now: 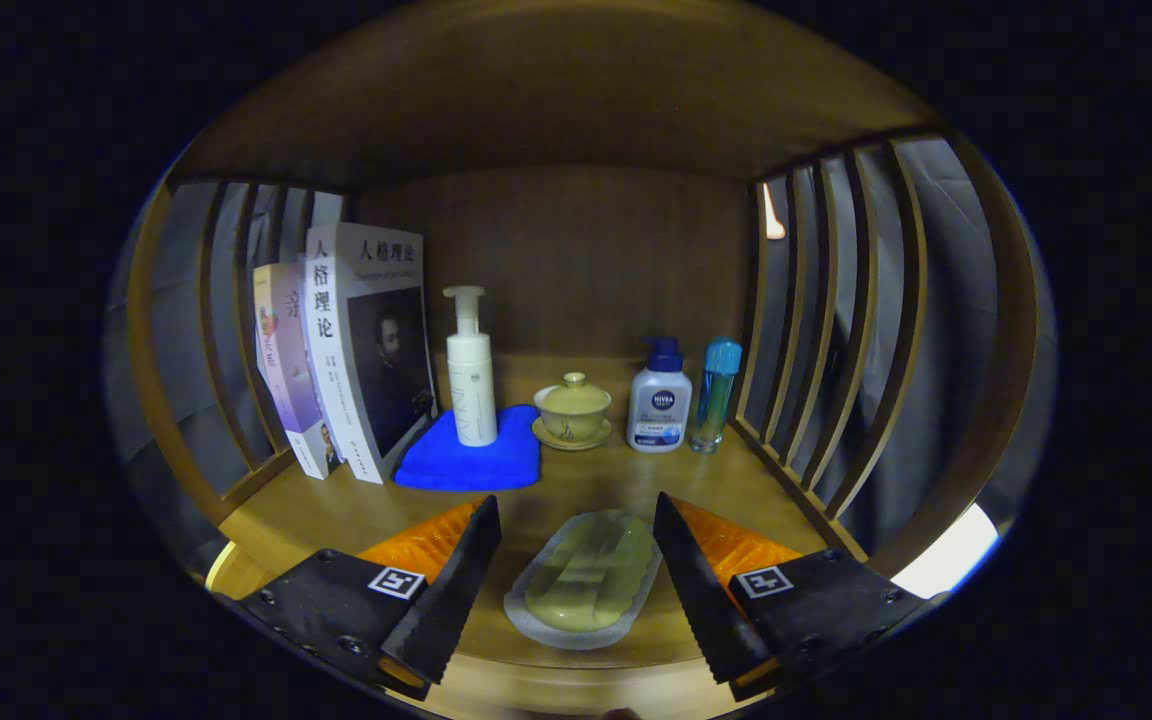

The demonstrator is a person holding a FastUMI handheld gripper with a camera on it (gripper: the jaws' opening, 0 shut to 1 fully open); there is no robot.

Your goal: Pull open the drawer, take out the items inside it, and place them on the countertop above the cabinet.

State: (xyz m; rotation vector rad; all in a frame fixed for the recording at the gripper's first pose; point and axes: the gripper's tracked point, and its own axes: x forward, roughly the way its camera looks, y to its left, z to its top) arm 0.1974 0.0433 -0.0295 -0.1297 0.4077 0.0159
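Between your tongs [576,560], on the near part of the wooden desk [336,510], lies a flat oval soap bar in clear wrap [588,578]. Your tongs are spread wide; neither finger touches the bar, and each stands a little apart from its long sides. The bar points away from you, its far end about level with the fingertips.

Beyond the fingers, toward the far wall, a row of things stands on the desk. At far left two books [356,350] stand upright, leaning against the slatted left side [226,330]; the taller one has a portrait on its cover. Just right of them a folded blue cloth [471,462] lies flat, and a white pump bottle [471,375] stands upright on its far part. Right of the cloth sits a small yellowish lidded cup on its saucer [573,410], near the cloth but not touching it. Further right a pale squat bottle with a dark blue pump cap [659,400] stands upright, and just beside it, nearly touching, is a slim clear blue bottle with a light blue cap [714,395], close to the slatted right side [836,330].

A wooden back panel [576,260] closes the far side, and a wooden board [556,100] spans overhead.
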